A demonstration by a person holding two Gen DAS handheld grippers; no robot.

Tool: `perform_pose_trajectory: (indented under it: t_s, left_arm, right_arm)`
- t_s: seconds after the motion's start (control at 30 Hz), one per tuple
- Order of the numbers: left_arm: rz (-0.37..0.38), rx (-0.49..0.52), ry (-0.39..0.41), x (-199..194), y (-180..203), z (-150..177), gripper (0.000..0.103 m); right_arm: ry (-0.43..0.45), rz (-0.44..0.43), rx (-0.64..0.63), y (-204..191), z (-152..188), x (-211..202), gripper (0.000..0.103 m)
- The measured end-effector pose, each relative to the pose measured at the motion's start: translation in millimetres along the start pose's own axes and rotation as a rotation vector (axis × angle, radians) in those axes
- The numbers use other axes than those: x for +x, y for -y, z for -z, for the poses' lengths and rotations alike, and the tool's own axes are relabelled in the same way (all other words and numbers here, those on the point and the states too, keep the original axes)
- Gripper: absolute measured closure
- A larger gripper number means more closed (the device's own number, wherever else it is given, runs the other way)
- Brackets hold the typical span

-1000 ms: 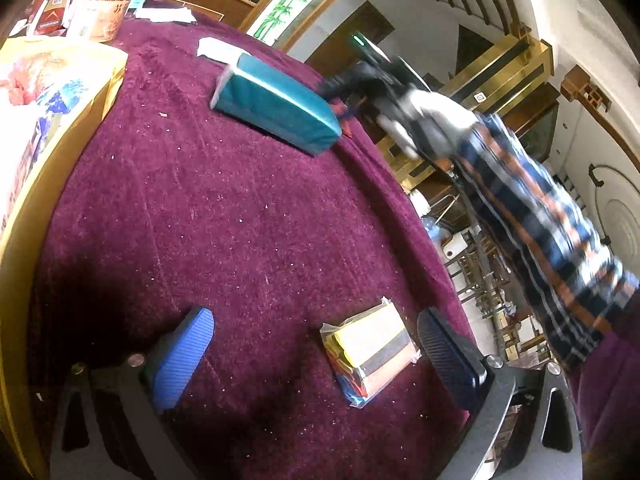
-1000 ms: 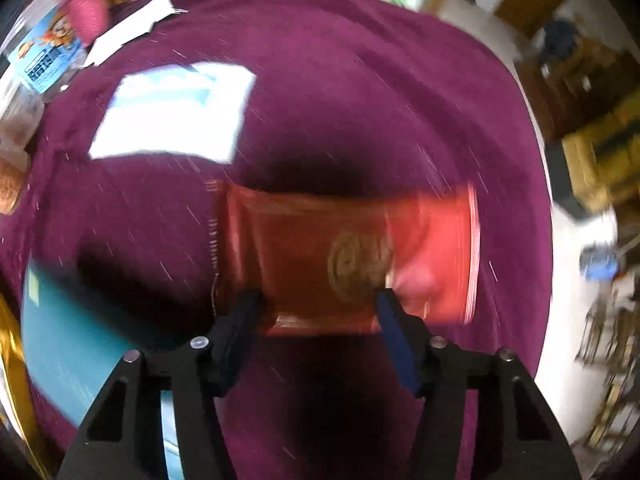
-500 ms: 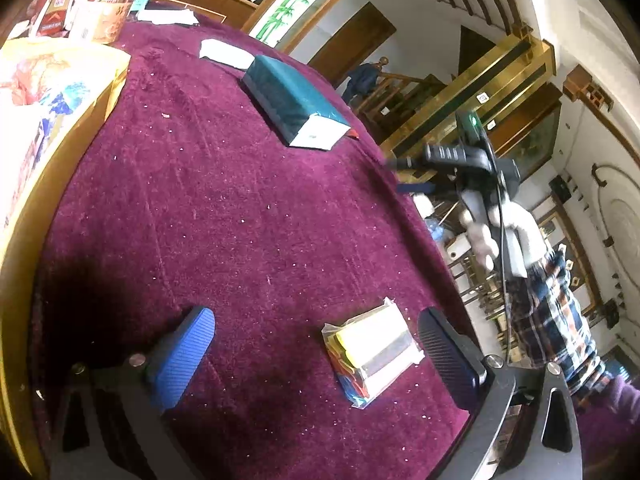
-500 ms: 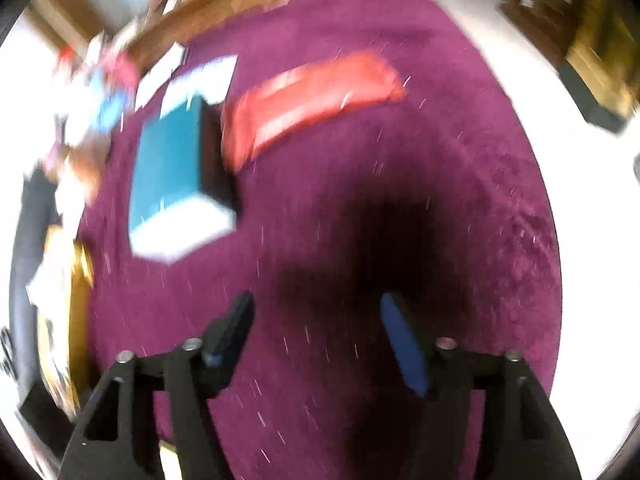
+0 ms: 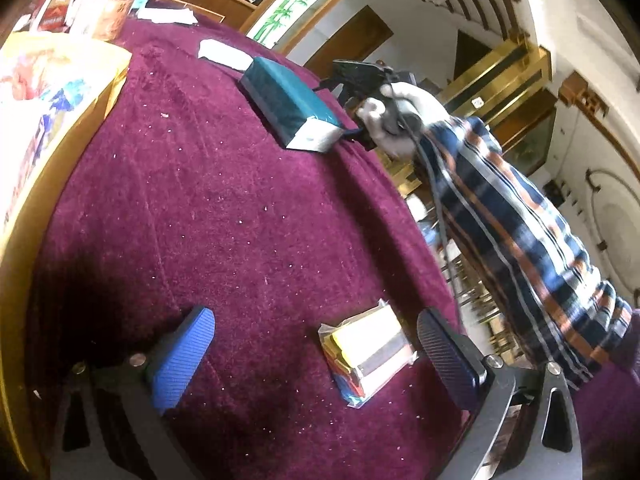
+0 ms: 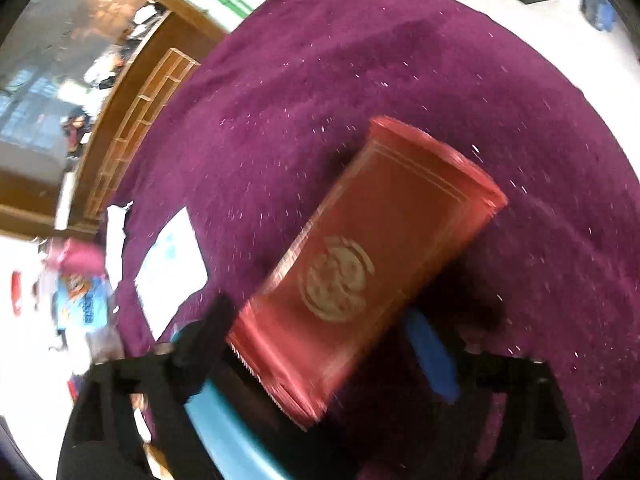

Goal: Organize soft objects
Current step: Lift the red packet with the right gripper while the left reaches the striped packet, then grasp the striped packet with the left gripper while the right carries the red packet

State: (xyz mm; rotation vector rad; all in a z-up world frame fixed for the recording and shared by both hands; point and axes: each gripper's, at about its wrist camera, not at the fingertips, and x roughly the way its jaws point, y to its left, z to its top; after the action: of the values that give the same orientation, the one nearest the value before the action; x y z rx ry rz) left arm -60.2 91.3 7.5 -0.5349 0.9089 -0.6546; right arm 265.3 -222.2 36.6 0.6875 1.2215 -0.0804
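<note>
A red soft pack with a gold emblem [image 6: 368, 268] lies on the maroon tablecloth [image 6: 400, 80]. My right gripper [image 6: 320, 352] is open, its fingers on either side of the pack's near end; the view is blurred. A teal tissue pack [image 5: 290, 104] lies far on the table, its edge also low in the right wrist view [image 6: 236, 440]. My right gripper shows beside it in the left wrist view [image 5: 356, 80]. My left gripper [image 5: 316, 356] is open and low over the cloth, with a clear-wrapped bundle of coloured pads [image 5: 368, 352] between its fingers, near the right one.
A yellow box [image 5: 72, 120] with packets stands along the left edge. White papers [image 6: 172, 268] and snack containers [image 5: 104, 8] sit at the far side. The table's right edge [image 5: 420, 240] drops off to the floor.
My right gripper swung away to the right of the table, then came back over the red pack beside the teal pack. The left gripper has stayed still.
</note>
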Motion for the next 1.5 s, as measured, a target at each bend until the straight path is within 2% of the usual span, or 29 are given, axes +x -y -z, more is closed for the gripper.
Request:
perform_pose_trajectory:
  t_s: [0.07,0.17,0.2,0.23,0.3,0.33,0.43,0.57,0.67,0.77,0.87,0.93,1.0,1.03,1.07,1.1,1.17,1.23,1.3,1.33,1.37,1.4,1.5]
  left_arm:
    - [0.001,0.002,-0.001,1,1,0,0.001]
    - [-0.003,0.007,-0.005,1,2,1,0.001]
    - [-0.001,0.006,-0.005,1,2,1,0.001]
    - [0.0,0.005,-0.004,1,2,1,0.001]
    - [-0.002,0.006,-0.005,1,3,0,0.001]
    - [-0.003,0.006,-0.006,2,3,0,0.001]
    - [-0.001,0.006,-0.006,2,2,-2,0.001]
    - [-0.011,0.022,-0.034,1,6,-1,0.001]
    - [-0.085,0.145,-0.028,1,29,5,0.001]
    - [-0.137,0.345,-0.064,13,70,13,0.001]
    - [-0.175,0.584,-0.127,39,110,28,0.001]
    - [-0.246,0.752,-0.206,68,130,42,0.001]
    - [-0.326,0.867,-0.275,92,137,54,0.0]
    - [-0.349,0.892,-0.29,99,138,57,0.0]
    - [-0.341,0.866,-0.288,101,137,52,0.002]
    - [-0.349,0.804,-0.33,106,132,46,0.003]
    - [-0.35,0.699,-0.326,101,126,36,0.043]
    - [-0.377,0.658,-0.298,92,122,34,0.051]
    - [-0.412,0.628,-0.272,85,117,35,0.055]
    - [-0.439,0.621,-0.254,78,114,34,0.057]
    - [-0.466,0.615,-0.232,70,112,35,0.06]
    - [-0.486,0.601,-0.204,60,111,35,0.061]
    - [-0.525,0.55,-0.116,26,107,34,0.061]
  right_arm:
    - [-0.004,0.084,-0.009,-5,-14,7,0.008]
    - [-0.002,0.287,-0.149,-29,-16,24,0.009]
    - [0.002,0.369,-0.229,-39,-12,31,0.014]
    - [0.018,0.397,-0.265,-42,-10,32,0.017]
    - [0.016,0.372,-0.285,-39,-8,28,0.035]
    - [0.012,0.37,-0.301,-36,-7,24,0.038]
    - [-0.017,0.368,-0.354,-15,2,6,0.04]
    - [-0.045,0.332,-0.426,38,33,-26,0.04]
    - [-0.082,0.291,-0.525,81,85,-57,0.039]
    - [-0.104,0.262,-0.616,114,141,-85,0.039]
    - [-0.123,0.23,-0.693,138,193,-110,0.036]
    - [-0.128,0.223,-0.732,147,220,-120,0.034]
    - [-0.116,0.219,-0.753,154,234,-126,0.029]
    - [-0.105,0.216,-0.752,156,238,-128,0.026]
    - [-0.09,0.211,-0.746,159,241,-130,0.023]
    - [-0.067,0.202,-0.732,161,241,-132,0.021]
    - [-0.037,0.19,-0.699,160,239,-131,0.02]
    - [-0.011,0.169,-0.652,161,233,-127,0.014]
    - [0.029,0.218,-0.657,150,235,-117,0.01]
    - [0.049,0.248,-0.675,147,239,-111,0.012]
    - [0.078,0.289,-0.701,141,243,-106,0.024]
    - [0.085,0.283,-0.701,135,245,-102,0.042]
    - [0.089,0.234,-0.711,131,249,-111,0.047]
